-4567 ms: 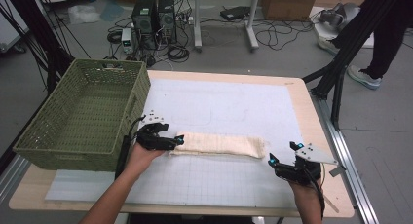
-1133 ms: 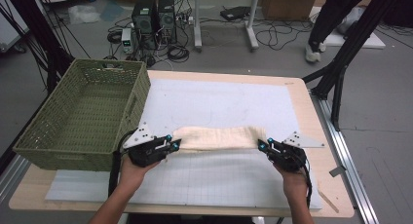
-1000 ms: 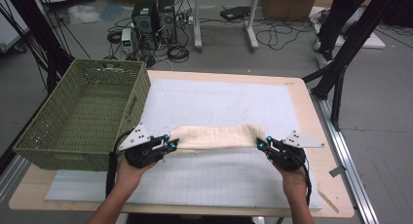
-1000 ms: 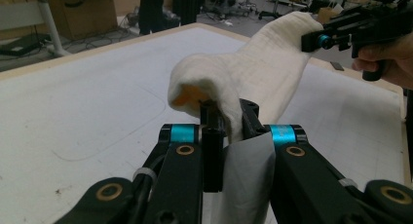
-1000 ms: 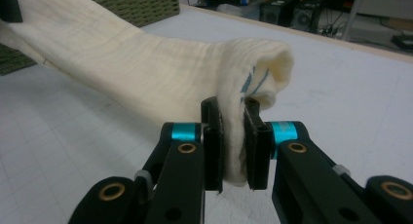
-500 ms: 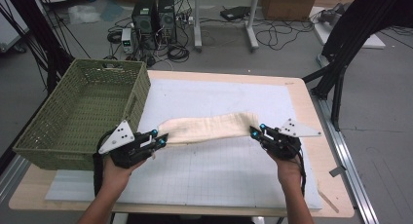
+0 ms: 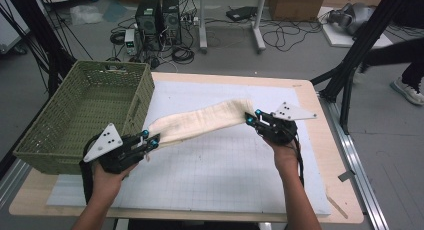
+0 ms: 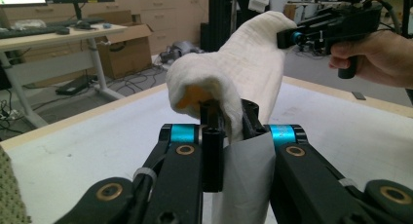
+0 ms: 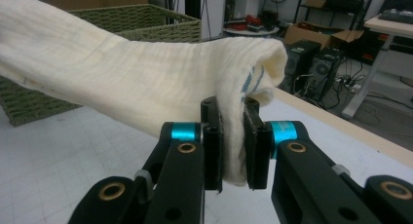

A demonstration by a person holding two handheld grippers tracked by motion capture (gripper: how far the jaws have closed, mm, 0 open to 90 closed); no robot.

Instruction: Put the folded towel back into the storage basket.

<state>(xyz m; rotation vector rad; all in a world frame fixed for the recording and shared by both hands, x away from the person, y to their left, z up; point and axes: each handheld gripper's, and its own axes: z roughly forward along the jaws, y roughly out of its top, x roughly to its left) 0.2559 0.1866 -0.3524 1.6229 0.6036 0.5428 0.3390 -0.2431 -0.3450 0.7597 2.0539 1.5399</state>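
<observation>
A cream folded cloth (image 7: 200, 121) hangs stretched above the white mat, held at both ends. My left gripper (image 7: 151, 139) is shut on its left end, close to the basket's near corner; in the left gripper view the cloth (image 8: 243, 73) bunches between the jaws of that gripper (image 8: 233, 119). My right gripper (image 7: 251, 117) is shut on the right end, higher and farther back. In the right gripper view the cloth (image 9: 122, 73), with a blue stripe at its edge, is pinched between the jaws of this gripper (image 9: 233, 136).
A green woven basket (image 7: 82, 115) stands at the table's left, its wall right beside my left gripper. The white gridded mat (image 7: 215, 175) covers most of the wooden table (image 7: 340, 190). Black frame legs (image 7: 350, 70) rise at the right; computers and cables lie on the floor behind.
Both grippers closed on the cloth's ends and lifted it off the mat. The left hand has moved toward the basket's corner; the right end has risen and moved left.
</observation>
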